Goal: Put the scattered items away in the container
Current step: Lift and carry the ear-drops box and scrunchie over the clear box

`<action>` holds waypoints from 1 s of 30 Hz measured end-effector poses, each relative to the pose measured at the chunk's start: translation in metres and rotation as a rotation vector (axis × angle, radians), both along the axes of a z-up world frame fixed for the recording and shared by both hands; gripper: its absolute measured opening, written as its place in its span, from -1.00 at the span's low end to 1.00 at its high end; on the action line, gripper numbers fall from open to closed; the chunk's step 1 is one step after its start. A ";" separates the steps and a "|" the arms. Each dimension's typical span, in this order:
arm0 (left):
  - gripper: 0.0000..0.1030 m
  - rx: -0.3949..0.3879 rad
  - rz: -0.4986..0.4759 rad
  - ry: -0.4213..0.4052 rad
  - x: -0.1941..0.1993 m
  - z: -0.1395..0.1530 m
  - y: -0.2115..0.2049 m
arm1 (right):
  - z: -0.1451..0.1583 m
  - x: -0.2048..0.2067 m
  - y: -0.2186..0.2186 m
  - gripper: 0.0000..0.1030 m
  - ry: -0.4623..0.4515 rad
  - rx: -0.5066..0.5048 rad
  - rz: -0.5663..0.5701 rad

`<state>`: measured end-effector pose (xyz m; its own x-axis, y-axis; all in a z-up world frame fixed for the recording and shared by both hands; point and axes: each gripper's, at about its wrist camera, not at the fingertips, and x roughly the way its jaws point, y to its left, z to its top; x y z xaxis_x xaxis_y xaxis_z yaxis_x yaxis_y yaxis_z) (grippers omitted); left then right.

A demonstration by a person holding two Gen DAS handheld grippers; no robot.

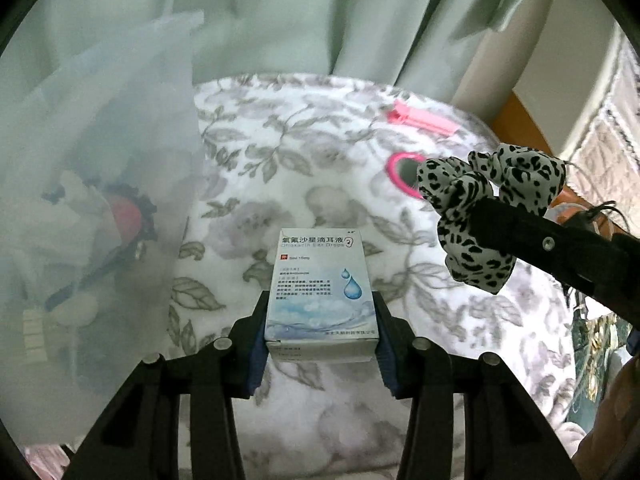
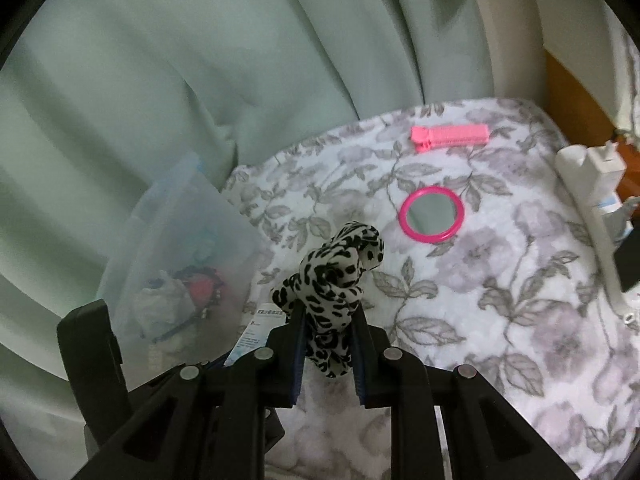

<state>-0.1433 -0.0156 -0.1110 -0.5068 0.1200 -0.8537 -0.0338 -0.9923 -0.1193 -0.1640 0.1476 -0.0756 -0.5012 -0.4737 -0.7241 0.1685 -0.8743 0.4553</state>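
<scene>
My left gripper [image 1: 321, 320] is shut on a white and blue ear-drops box [image 1: 322, 284] and holds it above the floral blanket [image 1: 280, 168]. My right gripper [image 2: 328, 324] is shut on a leopard-print scrunchie [image 2: 336, 276], which also shows in the left wrist view [image 1: 480, 208]. A translucent plastic bag [image 1: 100, 200] with several items inside stands at the left; it shows in the right wrist view [image 2: 188, 248] too. A pink round mirror [image 2: 432, 214] and a pink hair clip [image 2: 450, 135] lie on the blanket.
Pale green curtains [image 2: 200, 60] hang behind the blanket. A white power strip [image 2: 592, 200] with plugs lies at the right edge. An orange wooden surface [image 2: 568, 80] shows at the far right.
</scene>
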 end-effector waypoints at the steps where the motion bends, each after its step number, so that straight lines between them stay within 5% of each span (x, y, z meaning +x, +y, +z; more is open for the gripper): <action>1: -0.08 0.000 -0.003 0.011 0.003 0.005 0.001 | 0.006 0.005 0.001 -0.58 0.012 -0.002 -0.003; 30: -0.08 0.082 0.017 0.297 0.073 0.110 -0.019 | 0.112 0.100 -0.013 -0.58 0.273 0.015 0.003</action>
